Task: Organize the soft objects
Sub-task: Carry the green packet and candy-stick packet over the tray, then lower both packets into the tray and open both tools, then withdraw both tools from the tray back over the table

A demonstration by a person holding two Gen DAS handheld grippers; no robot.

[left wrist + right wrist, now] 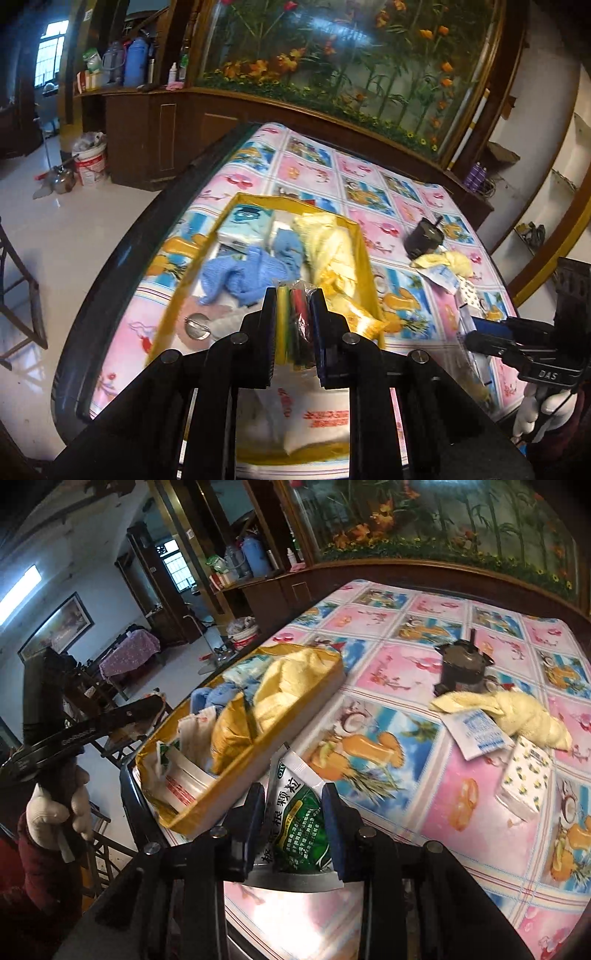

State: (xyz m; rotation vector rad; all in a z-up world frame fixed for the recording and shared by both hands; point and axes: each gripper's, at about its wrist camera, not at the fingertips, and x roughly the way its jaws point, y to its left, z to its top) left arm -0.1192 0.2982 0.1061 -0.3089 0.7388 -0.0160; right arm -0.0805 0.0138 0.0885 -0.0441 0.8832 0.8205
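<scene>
Two hand-held grippers were in view, each clamped on a packet. Left gripper [294, 321]: fingers together on a clear plastic packet of coloured sticks [295, 317] (yellow, red, dark green), held above the near end of the shallow yellow-lined tray [364, 236]. Right gripper [293, 827]: fingers pressed against both sides of a green-and-white sachet with printed characters [295, 812], held over the table's near edge, just beside the tray's near corner.

Tray contents, left wrist view: crumpled blue knitted cloth [243, 273], pale yellow towel [328, 243], light blue tissue pack with a cartoon face [245, 221], shiny yellow foil pouch [364, 321], white bag with red print [314, 417] at the near end.

Table [406, 672] was covered by a glossy pink-and-blue patterned cloth. Still loose on it, well apart from the tray: a second pale yellow towel [517, 712], a white sachet with blue print [476, 731] touching the towel's near side, a white tissue pack with a small yellow-and-green pattern [524, 779] nearer the camera. A small black cylindrical motor with a shaft [463, 664] stood just behind the towel.

White-gloved hand [55, 808] gripped the left gripper's handle, dark red sleeve below it.
</scene>
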